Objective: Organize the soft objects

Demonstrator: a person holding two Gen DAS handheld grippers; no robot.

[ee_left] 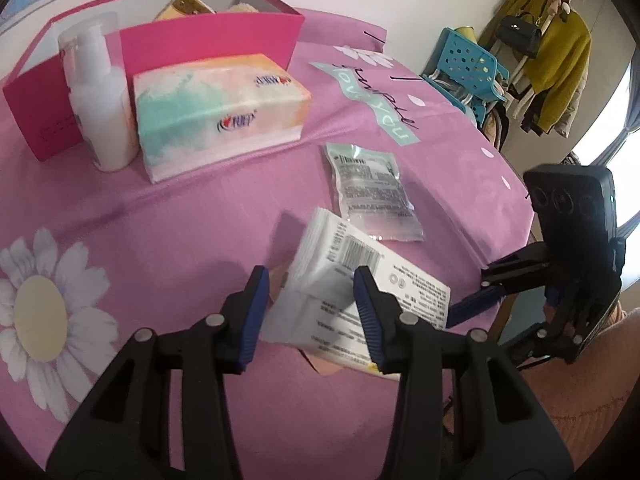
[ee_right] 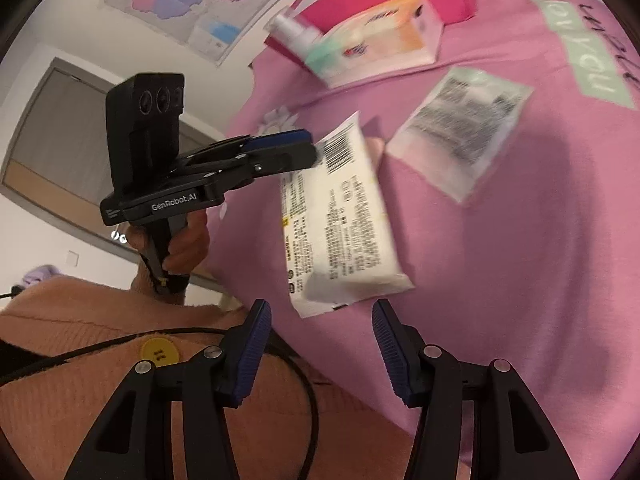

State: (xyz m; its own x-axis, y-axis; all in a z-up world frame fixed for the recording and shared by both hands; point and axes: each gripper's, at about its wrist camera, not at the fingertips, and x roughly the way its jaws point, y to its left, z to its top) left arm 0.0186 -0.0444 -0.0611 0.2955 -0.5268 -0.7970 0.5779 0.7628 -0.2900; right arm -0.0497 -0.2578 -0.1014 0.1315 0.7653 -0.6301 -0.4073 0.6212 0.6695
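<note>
A white packet (ee_left: 340,256) with a barcode and printed text lies tilted on the pink bedsheet (ee_left: 168,216). My left gripper (ee_left: 310,284) has closed around its barcode end, the right pad on the packet and the packet's lower side against the left pad. The right wrist view shows the same grip, with the left gripper (ee_right: 314,150) at the packet's (ee_right: 340,220) far corner. My right gripper (ee_right: 322,320) stands open and empty just short of the packet's near end; it is also in the left wrist view, at the right gripper (ee_left: 468,296). A flat green-and-clear sachet (ee_left: 372,196) lies beyond the packet.
A soft tissue pack (ee_left: 220,108) and a white pump bottle (ee_left: 100,112) stand in front of an open pink box (ee_left: 208,44) at the back. A blue chair (ee_left: 468,68) and hanging clothes (ee_left: 552,52) stand past the bed's right edge. A peach sleeve (ee_left: 580,380) is at the lower right.
</note>
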